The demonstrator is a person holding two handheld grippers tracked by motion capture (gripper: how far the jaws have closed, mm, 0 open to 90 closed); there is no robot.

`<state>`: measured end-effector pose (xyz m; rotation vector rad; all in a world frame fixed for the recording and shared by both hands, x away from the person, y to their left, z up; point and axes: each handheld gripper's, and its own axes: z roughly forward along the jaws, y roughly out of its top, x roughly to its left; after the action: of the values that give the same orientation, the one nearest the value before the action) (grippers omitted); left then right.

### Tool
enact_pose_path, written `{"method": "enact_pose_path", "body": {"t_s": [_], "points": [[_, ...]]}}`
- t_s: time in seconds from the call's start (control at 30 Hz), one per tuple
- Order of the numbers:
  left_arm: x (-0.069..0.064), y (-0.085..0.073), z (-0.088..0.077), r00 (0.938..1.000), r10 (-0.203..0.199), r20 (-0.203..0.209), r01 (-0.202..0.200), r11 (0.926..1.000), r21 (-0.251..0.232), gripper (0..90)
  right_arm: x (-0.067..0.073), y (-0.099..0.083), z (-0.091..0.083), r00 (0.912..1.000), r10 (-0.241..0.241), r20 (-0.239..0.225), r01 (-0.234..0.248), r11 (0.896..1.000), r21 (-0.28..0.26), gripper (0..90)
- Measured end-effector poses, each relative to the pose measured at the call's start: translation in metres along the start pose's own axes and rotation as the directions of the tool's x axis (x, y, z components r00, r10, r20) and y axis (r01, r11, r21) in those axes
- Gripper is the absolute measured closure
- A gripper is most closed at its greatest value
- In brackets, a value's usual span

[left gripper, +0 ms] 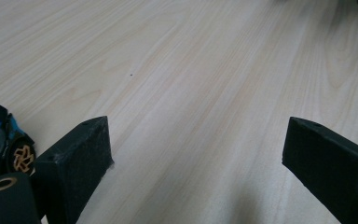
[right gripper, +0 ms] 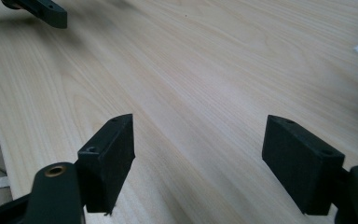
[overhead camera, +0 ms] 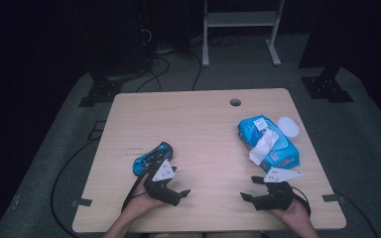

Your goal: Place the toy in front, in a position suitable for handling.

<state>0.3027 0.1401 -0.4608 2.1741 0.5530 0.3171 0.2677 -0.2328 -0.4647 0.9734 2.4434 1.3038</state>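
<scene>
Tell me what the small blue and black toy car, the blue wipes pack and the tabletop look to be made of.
The small blue and black toy car looks like hard glossy plastic, though painted metal can't be ruled out; its wheel shows a gold-coloured hub in the left gripper view. The blue wipes pack looks like soft plastic film, slightly crinkled, with a white sheet pulled out. The pale tabletop shows wood grain with a matt finish, possibly laminate.

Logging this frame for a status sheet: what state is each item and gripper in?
Toy car: on its wheels, free on the table, beside the left gripper.
Wipes pack: flat, one wipe pulled out.
White lid: beside the pack.
Left gripper: open, empty.
Right gripper: open, empty.
</scene>
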Motion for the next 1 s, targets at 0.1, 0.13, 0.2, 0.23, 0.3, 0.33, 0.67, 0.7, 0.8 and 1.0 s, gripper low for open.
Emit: {"method": "enact_pose_path", "body": {"t_s": [0.1,0.13,0.2,0.23,0.3,0.33,0.67,0.7,0.8,1.0], "points": [[0.001,0.002,0.001,1.0,-0.008,0.0,0.008,1.0,0.005,7.5,-0.001,-0.001,0.0,1.0,0.005,-0.002,-0.005,1.0,0.002,24.3],[0.001,0.002,0.001,0.9999,-0.01,0.0,0.01,0.9999,0.005,7.5,-0.001,-0.001,0.0,1.0,0.007,-0.002,-0.007,1.0,0.003,24.3],[0.0,0.004,0.001,1.0,-0.004,-0.002,0.004,1.0,0.007,7.5,-0.002,-0.002,-0.001,0.9999,0.011,-0.003,-0.011,1.0,0.001,24.3],[0.0,0.004,0.001,1.0,0.001,-0.001,-0.001,1.0,0.009,7.5,-0.002,-0.002,-0.001,0.9999,0.01,-0.003,-0.01,1.0,0.0,24.3],[0.0,0.006,0.001,0.9999,0.01,-0.003,-0.01,0.9999,0.009,7.5,-0.002,-0.001,-0.001,0.9998,0.018,-0.005,-0.018,1.0,-0.002,23.8],[0.0,0.008,0.0,0.9997,0.024,-0.005,-0.024,0.9995,0.019,7.5,-0.002,-0.001,-0.001,0.9999,0.015,-0.005,-0.015,1.0,-0.004,23.8],[0.026,0.026,-0.017,0.9975,0.061,-0.036,-0.06,0.9975,0.037,6.1,0.003,0.004,0.0,0.9997,0.005,-0.022,-0.005,1.0,0.008,23.5],[0.032,0.029,-0.019,0.9965,0.073,-0.041,-0.071,0.9964,0.047,5.3,0.003,0.005,0.0,0.9997,0.005,-0.024,-0.005,1.0,0.008,23.5],[0.047,0.035,-0.025,0.9919,0.103,-0.074,-0.097,0.9925,0.075,5.3,0.005,0.006,0.0,0.9996,0.0,-0.027,0.0,1.0,0.017,23.5],[0.075,0.038,-0.034,0.9928,0.077,-0.091,-0.067,0.9909,0.117,5.2,0.006,0.007,0.0,0.9994,-0.008,-0.034,0.009,1.0,0.024,23.5]]}}
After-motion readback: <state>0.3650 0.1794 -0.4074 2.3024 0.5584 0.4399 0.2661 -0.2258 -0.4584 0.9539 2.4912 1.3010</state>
